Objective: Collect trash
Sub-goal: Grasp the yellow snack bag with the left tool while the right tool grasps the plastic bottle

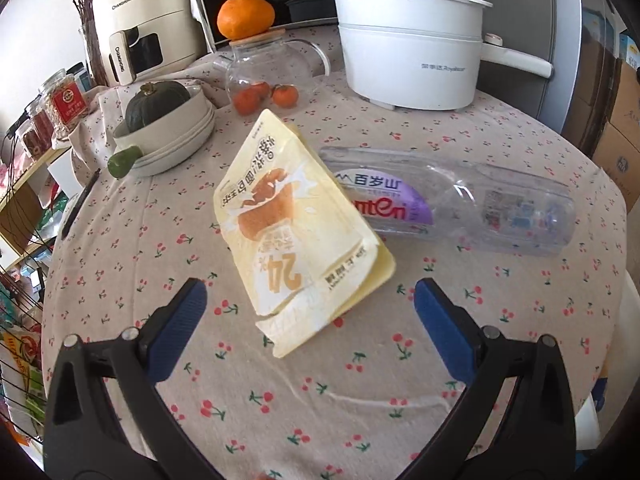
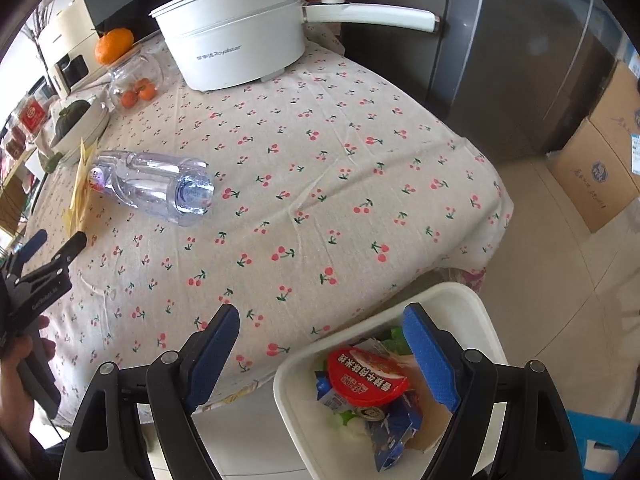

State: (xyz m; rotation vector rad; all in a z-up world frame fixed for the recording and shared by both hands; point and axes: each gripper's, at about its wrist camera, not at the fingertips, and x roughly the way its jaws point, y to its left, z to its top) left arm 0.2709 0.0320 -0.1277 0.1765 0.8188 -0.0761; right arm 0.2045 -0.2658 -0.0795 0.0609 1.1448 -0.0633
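Observation:
A yellow bread wrapper (image 1: 296, 236) lies on the cherry-print tablecloth (image 1: 360, 392), just ahead of my open, empty left gripper (image 1: 310, 296). A clear empty water bottle (image 1: 460, 204) with a purple label lies on its side right behind the wrapper. In the right wrist view the bottle (image 2: 156, 184) and wrapper (image 2: 82, 192) lie at the far left, near the left gripper (image 2: 56, 242). My right gripper (image 2: 320, 328) is open and empty above the table's near edge and a white trash bin (image 2: 476, 308) holding a red cup lid (image 2: 364, 376) and cartons.
A white electric pot (image 1: 408, 48) stands at the back with its long handle (image 2: 372, 14) pointing right. A glass jug (image 1: 268, 72) topped by an orange, stacked bowls with a green squash (image 1: 160, 128) and an air fryer (image 1: 148, 24) stand back left. Cardboard boxes (image 2: 600, 160) sit on the floor.

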